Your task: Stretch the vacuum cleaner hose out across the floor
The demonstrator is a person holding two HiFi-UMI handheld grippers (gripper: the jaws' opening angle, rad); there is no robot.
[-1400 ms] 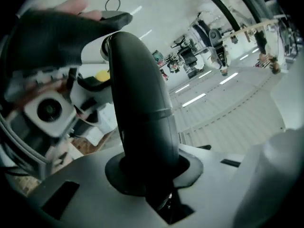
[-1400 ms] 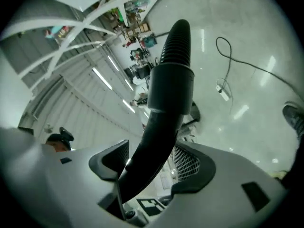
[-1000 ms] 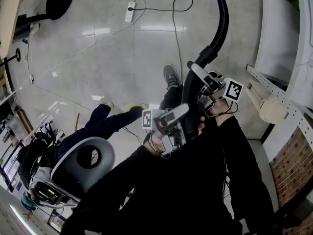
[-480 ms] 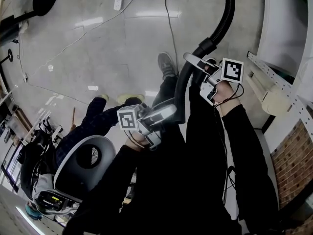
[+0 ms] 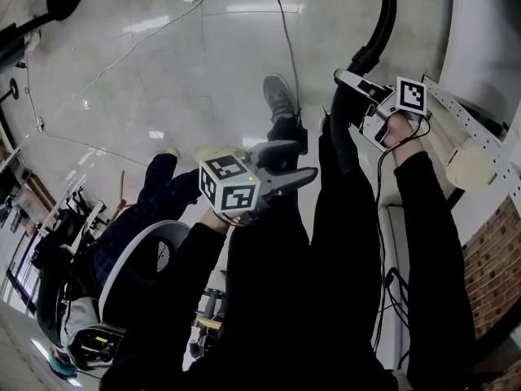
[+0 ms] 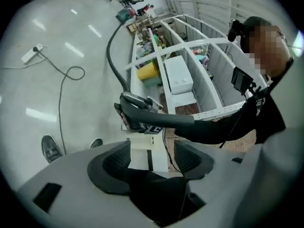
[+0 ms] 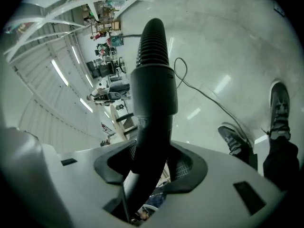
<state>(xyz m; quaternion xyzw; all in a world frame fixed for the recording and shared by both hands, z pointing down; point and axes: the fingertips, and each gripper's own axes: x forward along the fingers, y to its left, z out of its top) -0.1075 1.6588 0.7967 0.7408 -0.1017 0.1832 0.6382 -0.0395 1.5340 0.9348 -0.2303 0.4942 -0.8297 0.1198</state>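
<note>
The right gripper [image 7: 152, 161] has its fingers clamped on the rigid black end of the vacuum cleaner hose [image 5: 383, 23], whose ribbed length runs on beyond the fingertips above the floor [image 5: 203, 80]. The left gripper [image 6: 152, 155] has its fingers wide apart and empty, with the hose ahead of them and well apart.

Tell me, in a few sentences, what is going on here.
A person stands on a smooth floor with a gripper in each hand. The right gripper is clamped on the rigid black end of the vacuum hose, whose ribbed length trails away across the floor. The left gripper is open with nothing between its jaws, held apart from the hose.
</note>
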